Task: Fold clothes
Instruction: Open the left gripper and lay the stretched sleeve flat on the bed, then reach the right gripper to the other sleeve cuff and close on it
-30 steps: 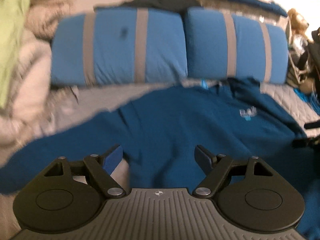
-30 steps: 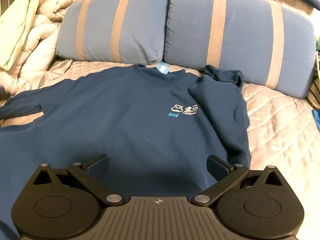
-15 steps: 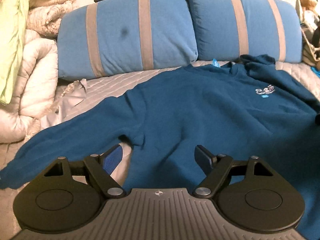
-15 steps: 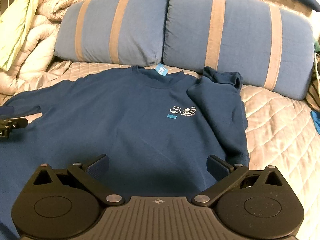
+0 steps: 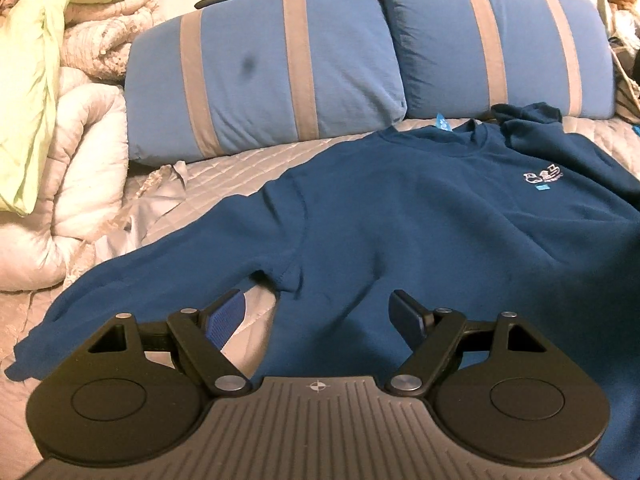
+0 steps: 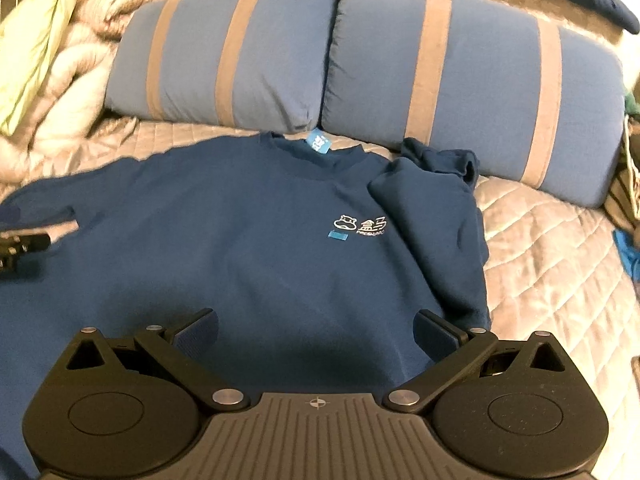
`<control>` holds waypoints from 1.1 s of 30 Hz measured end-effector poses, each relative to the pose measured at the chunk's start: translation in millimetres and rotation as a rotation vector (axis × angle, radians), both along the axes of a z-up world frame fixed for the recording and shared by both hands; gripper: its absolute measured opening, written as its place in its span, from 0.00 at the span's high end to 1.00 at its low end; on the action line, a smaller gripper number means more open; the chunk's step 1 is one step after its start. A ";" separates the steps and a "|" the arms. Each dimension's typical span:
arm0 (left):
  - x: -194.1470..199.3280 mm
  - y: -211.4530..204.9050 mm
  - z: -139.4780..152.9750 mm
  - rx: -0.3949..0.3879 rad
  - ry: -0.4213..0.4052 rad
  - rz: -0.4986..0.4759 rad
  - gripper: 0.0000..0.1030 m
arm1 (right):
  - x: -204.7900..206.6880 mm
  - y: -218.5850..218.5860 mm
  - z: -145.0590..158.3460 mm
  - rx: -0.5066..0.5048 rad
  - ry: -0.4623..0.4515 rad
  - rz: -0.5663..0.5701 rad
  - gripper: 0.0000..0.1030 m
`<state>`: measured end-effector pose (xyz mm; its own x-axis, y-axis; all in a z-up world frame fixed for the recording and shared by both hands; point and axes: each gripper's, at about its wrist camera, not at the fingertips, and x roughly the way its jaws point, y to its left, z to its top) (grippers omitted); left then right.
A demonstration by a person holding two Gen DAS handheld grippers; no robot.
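Both tongs stand apart with nothing between them: the left tongs (image 5: 318,312) hang over the sweatshirt's (image 5: 420,220) armpit, the right tongs (image 6: 316,332) over its lower front; the blue sweatshirt lies face up on the quilted bed (image 6: 552,264), 1 sleeve (image 5: 152,276) stretched out, the other sleeve (image 6: 432,224) folded across the chest; 2 striped pillows (image 6: 460,72) sit behind the collar.

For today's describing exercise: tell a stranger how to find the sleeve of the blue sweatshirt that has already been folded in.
Start at the two blue striped pillows at the head of the bed. Below them the blue sweatshirt lies flat, chest up. The folded sleeve lies on the sweatshirt beside the white chest logo, cuff bunched near the collar, while the other sleeve stretches out over the bedcover.
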<state>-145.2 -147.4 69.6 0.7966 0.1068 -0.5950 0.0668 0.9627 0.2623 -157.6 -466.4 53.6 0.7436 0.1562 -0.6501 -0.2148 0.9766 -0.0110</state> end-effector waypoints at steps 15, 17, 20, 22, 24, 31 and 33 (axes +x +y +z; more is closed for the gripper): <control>-0.9 -4.6 -1.3 0.037 0.000 -0.009 0.23 | -4.3 -8.1 1.9 0.019 -0.028 -0.054 0.00; -1.3 -6.8 -1.9 0.054 -0.003 -0.009 0.23 | -3.6 -10.9 2.4 0.033 -0.026 -0.056 0.00; -2.6 -7.5 -2.1 0.068 -0.009 -0.007 0.23 | 0.8 -15.5 3.6 0.077 0.002 -0.030 0.00; -3.1 -7.2 -2.1 0.067 -0.009 -0.009 0.23 | 4.8 -21.4 6.9 0.099 0.003 -0.004 0.00; -2.8 -6.1 -1.9 0.058 -0.009 -0.013 0.23 | 9.2 -27.4 10.9 0.101 -0.006 0.015 0.01; -1.6 -6.5 -2.3 0.051 -0.007 -0.022 0.23 | 60.4 -83.5 6.4 0.149 -0.007 -0.117 0.21; -1.2 -6.6 -2.7 0.053 -0.005 -0.022 0.23 | 78.3 -101.5 -3.9 0.192 0.008 -0.172 0.27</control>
<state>-146.4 -154.1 66.9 0.8020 0.1209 -0.5849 0.0861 0.9457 0.3136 -79.3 -567.9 49.8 0.7648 0.1488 -0.6268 -0.0448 0.9829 0.1787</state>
